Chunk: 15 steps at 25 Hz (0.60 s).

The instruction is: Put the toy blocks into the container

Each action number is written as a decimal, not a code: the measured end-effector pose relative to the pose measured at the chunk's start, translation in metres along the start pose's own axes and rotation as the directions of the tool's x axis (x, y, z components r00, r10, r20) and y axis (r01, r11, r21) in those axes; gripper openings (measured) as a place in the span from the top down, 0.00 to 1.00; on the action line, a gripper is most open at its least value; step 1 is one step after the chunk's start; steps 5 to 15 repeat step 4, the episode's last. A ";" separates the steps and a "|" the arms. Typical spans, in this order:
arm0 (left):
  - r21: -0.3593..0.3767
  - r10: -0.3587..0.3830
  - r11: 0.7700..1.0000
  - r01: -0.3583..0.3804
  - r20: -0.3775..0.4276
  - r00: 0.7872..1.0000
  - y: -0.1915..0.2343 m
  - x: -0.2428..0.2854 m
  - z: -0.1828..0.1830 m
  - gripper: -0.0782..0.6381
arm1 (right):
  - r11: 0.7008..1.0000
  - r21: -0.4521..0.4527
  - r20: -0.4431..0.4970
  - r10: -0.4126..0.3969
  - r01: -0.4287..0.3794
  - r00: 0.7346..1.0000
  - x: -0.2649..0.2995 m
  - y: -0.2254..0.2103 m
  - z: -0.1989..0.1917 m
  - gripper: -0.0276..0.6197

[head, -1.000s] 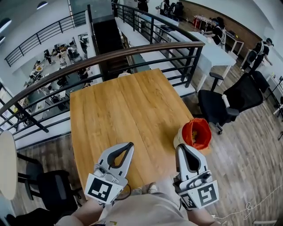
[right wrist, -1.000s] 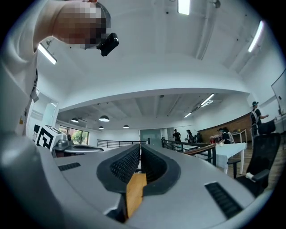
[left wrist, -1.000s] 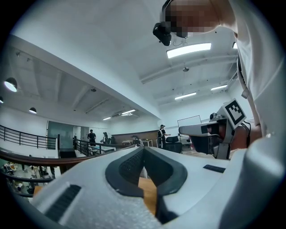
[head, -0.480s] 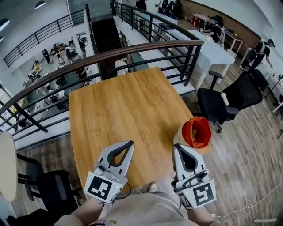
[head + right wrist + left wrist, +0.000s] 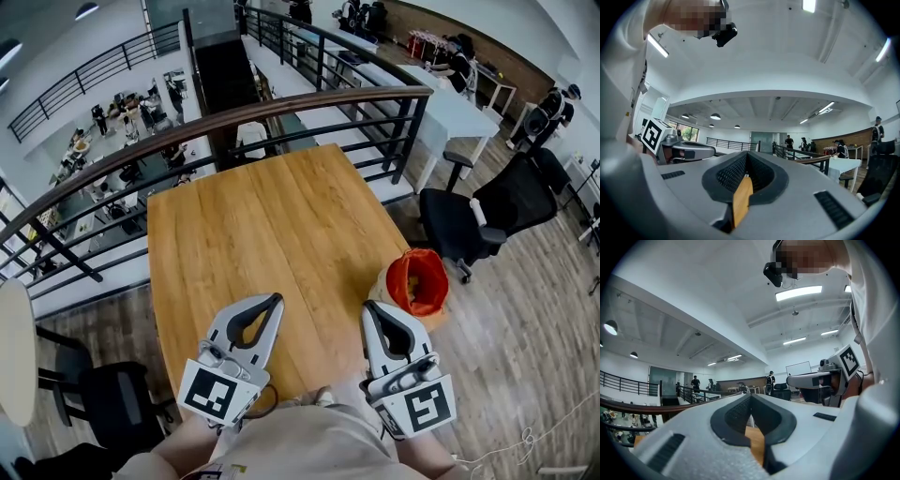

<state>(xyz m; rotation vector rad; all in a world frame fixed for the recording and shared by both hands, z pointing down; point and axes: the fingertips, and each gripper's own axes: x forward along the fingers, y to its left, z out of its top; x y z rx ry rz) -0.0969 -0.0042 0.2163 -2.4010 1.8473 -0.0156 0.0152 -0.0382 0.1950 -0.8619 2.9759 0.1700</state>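
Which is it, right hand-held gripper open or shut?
Shut: the right hand-held gripper shows jaws meeting at the tips, with nothing between them.

Bright, even light from ceiling strip lights [image 5: 798, 292]; sharp pictures, strong fisheye bending, black corners in gripper views.

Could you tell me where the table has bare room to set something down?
The light wooden tabletop is bare from the black metal railing to the left gripper and right gripper. Only its right edge is crowded, by the red container.
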 end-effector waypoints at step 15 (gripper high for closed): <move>0.023 -0.001 1.000 0.001 0.018 1.000 0.001 0.001 0.000 0.87 | 1.000 0.000 0.005 0.003 -0.003 1.000 0.001 0.000 0.002 0.92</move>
